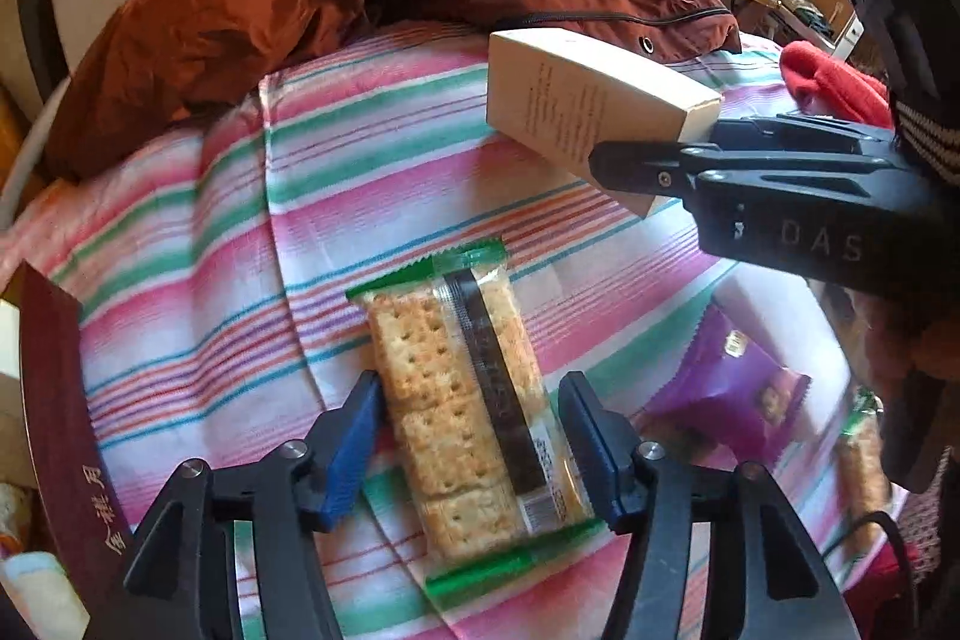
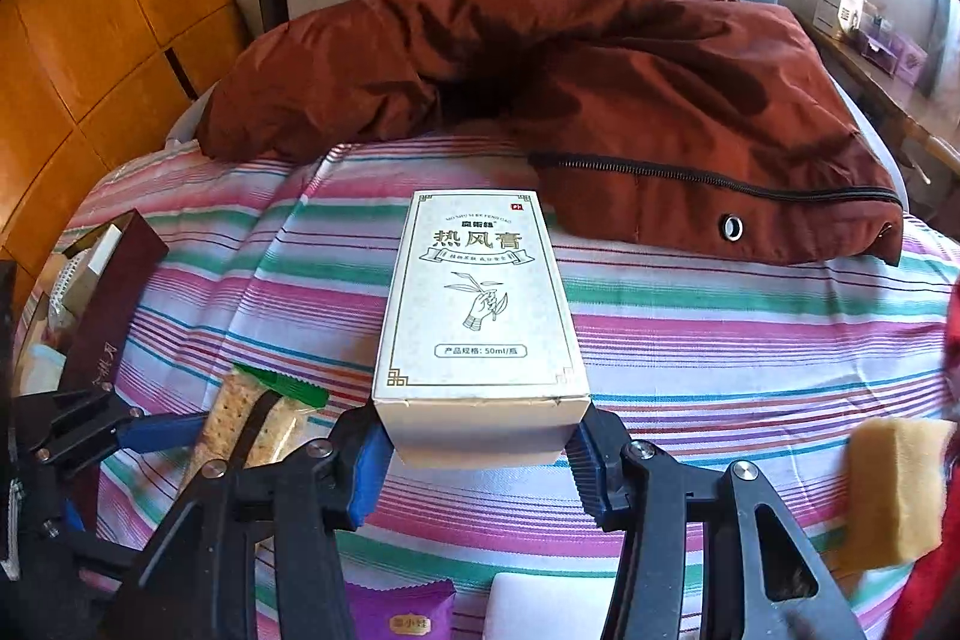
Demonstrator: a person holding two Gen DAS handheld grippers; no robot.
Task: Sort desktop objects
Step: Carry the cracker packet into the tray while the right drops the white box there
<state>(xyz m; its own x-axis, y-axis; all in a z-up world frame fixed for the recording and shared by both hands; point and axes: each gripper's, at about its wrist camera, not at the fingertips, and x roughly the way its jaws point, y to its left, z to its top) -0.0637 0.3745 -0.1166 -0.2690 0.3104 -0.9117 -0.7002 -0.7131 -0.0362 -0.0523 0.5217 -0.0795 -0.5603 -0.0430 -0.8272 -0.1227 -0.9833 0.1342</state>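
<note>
A clear pack of crackers [image 1: 456,400] with green ends lies on the striped cloth [image 1: 198,232]. My left gripper [image 1: 469,394] straddles it, open, with small gaps between its blue pads and the pack's sides. A white box [image 2: 480,298] with Chinese print and a hand drawing sits between the pads of my right gripper [image 2: 477,436], which is shut on its near end. In the left wrist view the same box [image 1: 576,100] hangs tilted above the cloth, held by the right gripper's black fingers [image 1: 636,172]. The cracker pack [image 2: 252,424] shows at lower left in the right wrist view.
A rust-brown jacket [image 2: 570,70] lies across the far side. A dark red box [image 1: 66,430] stands at the left edge. A purple snack pack [image 1: 732,388], a blurred second cracker pack [image 1: 864,460], a yellow sponge [image 2: 888,496] and a red cloth [image 1: 834,82] sit to the right.
</note>
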